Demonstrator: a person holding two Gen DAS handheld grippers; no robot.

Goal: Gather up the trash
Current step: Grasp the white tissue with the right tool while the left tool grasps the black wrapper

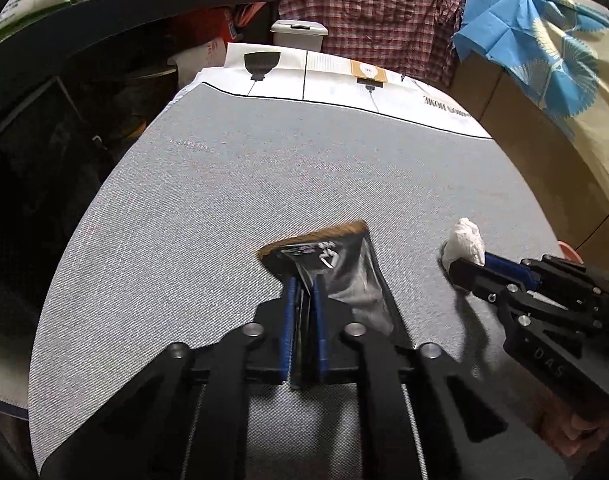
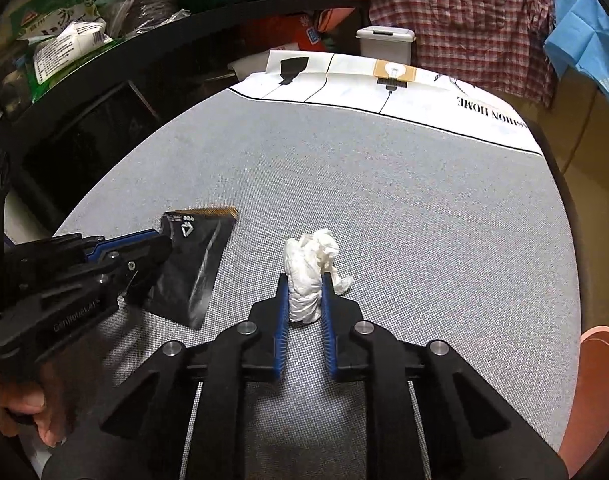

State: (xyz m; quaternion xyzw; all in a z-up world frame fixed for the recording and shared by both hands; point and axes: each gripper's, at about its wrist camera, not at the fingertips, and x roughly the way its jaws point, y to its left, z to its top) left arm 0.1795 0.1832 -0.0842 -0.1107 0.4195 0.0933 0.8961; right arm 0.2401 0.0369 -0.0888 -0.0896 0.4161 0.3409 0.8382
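Left gripper point(image 1: 304, 300) clamped on black foil wrapper point(image 1: 332, 268), long axis running away from it; right gripper point(image 2: 304, 300) pinching crumpled tissue point(image 2: 310, 272) on grey tablecloth point(image 2: 424, 220), white lidded bin point(image 2: 386, 42) straight ahead past far edge

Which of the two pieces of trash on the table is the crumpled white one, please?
The tissue, pinched by the right gripper; the other piece, in the left gripper, is a flat black wrapper.
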